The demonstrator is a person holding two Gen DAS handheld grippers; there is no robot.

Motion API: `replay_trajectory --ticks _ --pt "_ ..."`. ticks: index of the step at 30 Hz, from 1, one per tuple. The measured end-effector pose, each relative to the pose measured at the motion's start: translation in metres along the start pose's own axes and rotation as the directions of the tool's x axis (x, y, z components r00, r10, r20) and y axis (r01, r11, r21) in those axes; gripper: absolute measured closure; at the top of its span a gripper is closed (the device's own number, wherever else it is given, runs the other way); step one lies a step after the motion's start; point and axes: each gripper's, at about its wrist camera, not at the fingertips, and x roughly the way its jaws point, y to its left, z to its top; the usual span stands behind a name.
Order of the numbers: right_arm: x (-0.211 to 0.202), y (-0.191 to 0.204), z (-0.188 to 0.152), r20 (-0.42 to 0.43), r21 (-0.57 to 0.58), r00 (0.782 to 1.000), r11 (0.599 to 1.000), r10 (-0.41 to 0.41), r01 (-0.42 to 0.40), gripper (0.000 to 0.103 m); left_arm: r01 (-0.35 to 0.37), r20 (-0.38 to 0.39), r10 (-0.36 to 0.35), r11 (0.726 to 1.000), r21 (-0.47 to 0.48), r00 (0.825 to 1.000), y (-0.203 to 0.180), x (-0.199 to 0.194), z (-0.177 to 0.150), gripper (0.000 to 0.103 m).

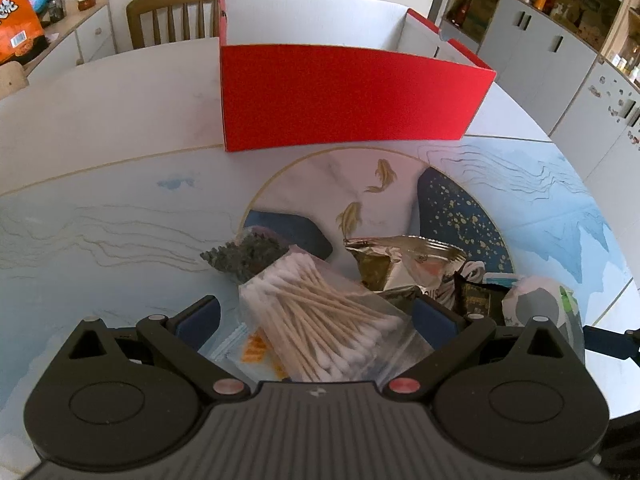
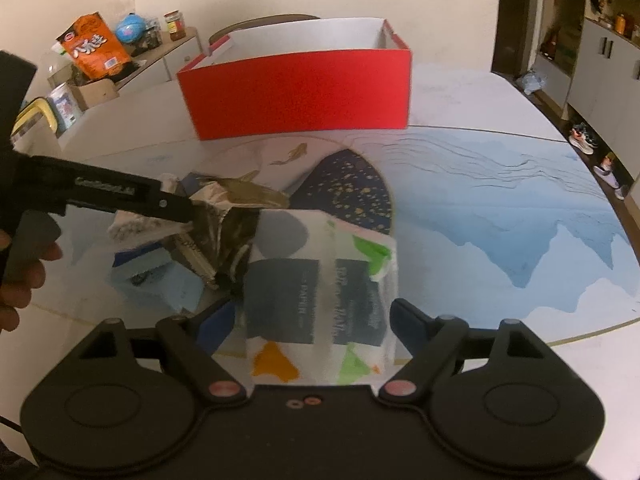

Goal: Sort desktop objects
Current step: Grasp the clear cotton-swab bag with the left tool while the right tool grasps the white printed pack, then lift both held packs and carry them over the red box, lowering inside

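Note:
A clear bag of cotton swabs lies on the table between the fingers of my left gripper, which is open; the pads do not press on the bag. My right gripper stands wide around a patterned tissue pack, with a small gap at the left pad. A foil snack packet, a bag of dark dried bits and a dark packet lie close by. The open red box stands at the back of the table.
The round table has a blue painted top. A wooden chair stands behind the box. A side cabinet with an orange bag is at far left, grey cupboards at right. A hand holds the left gripper.

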Motion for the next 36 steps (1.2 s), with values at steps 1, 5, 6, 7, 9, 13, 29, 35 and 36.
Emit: replay_trajectory --ticks 1,5,6,7,9,13,29,35,36 --pt "0.001 0.001 0.000 -0.003 -0.006 1.000 1.000 -0.001 0.001 0.016 0.001 -0.002 -0.001 1.000 -0.003 1.000 0.001 0.001 0.000 0.001" --pt "0.007 0.003 -0.002 -0.018 -0.019 1.000 1.000 -0.013 0.012 0.016 0.014 -0.005 -0.014 1.000 -0.008 1.000 0.004 0.003 0.000 0.002" --pt "0.009 0.004 -0.002 -0.022 -0.021 1.000 1.000 -0.016 0.016 0.016 0.018 -0.006 -0.018 1.000 -0.008 1.000 0.004 0.003 0.000 0.003" --pt "0.010 0.004 -0.002 -0.027 -0.026 0.999 0.999 -0.022 0.021 0.017 0.024 -0.008 -0.024 1.000 -0.009 1.000 0.005 0.004 0.000 0.005" --pt "0.013 0.006 -0.004 -0.037 -0.033 0.999 0.999 -0.025 0.023 0.021 0.047 -0.011 -0.047 0.999 -0.021 0.999 0.007 0.004 0.001 0.008" --pt "0.013 0.005 -0.004 -0.038 -0.027 0.999 0.999 -0.033 0.032 0.027 0.076 -0.009 -0.077 0.996 -0.041 0.997 0.011 0.004 0.002 0.016" --pt "-0.001 0.003 0.007 -0.004 0.003 0.994 0.994 -0.109 0.109 0.057 0.175 0.031 -0.173 0.977 -0.118 0.984 0.031 -0.005 0.000 0.058" --pt "-0.010 0.006 0.013 0.020 -0.005 0.991 0.991 -0.132 0.133 0.060 0.205 0.041 -0.201 0.970 -0.130 0.979 0.039 -0.008 0.001 0.069" --pt "-0.012 0.006 0.014 0.023 -0.007 0.990 0.991 -0.136 0.137 0.060 0.209 0.043 -0.205 0.969 -0.130 0.978 0.039 -0.009 0.001 0.069"
